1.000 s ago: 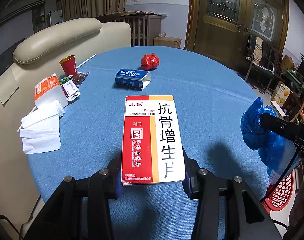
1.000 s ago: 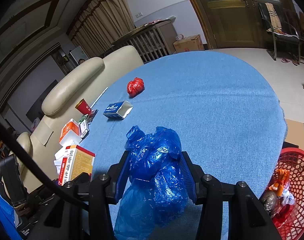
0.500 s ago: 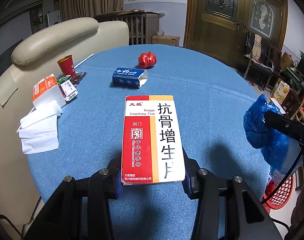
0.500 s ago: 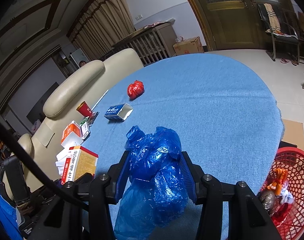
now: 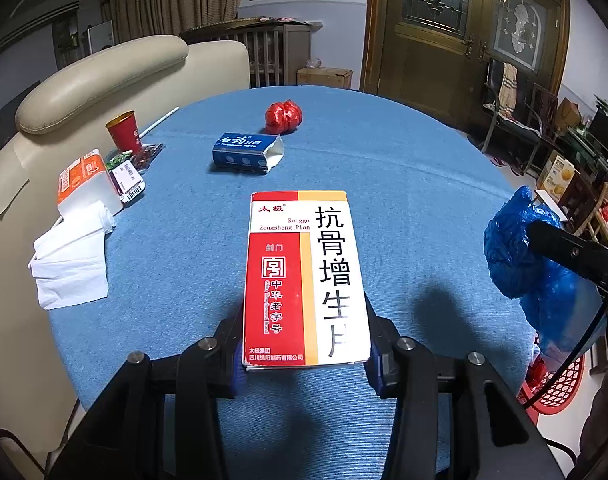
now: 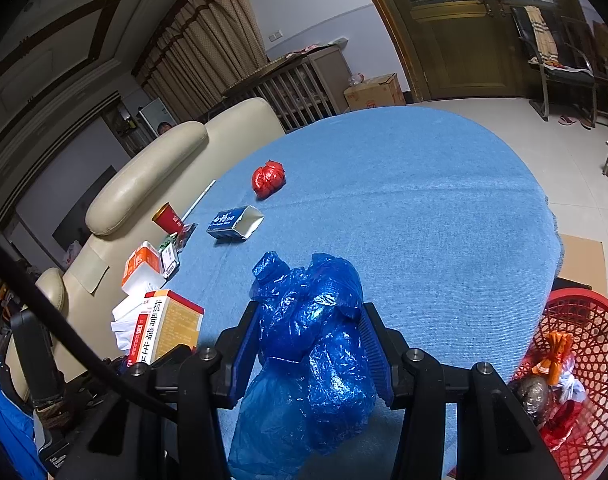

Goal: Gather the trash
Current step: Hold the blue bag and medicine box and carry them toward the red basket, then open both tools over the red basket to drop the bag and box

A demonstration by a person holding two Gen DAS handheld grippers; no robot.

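My left gripper [image 5: 304,344] is shut on a red, white and yellow medicine box [image 5: 304,280] and holds it above the blue table [image 5: 404,184]. My right gripper [image 6: 310,344] is shut on a crumpled blue plastic bag [image 6: 312,332]; the bag also shows at the right of the left wrist view [image 5: 520,256]. The medicine box shows at the left of the right wrist view [image 6: 164,328]. A red basket [image 6: 584,360] with trash in it stands on the floor at the table's right edge.
On the table lie a red crumpled wrapper [image 5: 283,117], an open blue carton [image 5: 246,153], a red cup [image 5: 123,132], an orange and white pack [image 5: 86,182], small wrappers [image 5: 130,178] and white tissues [image 5: 72,264]. A beige sofa [image 5: 104,80] borders the left side.
Both grippers have kept their hold. The views shift slightly: table items drift a little in the left wrist view, and the basket shows more in the right wrist view.
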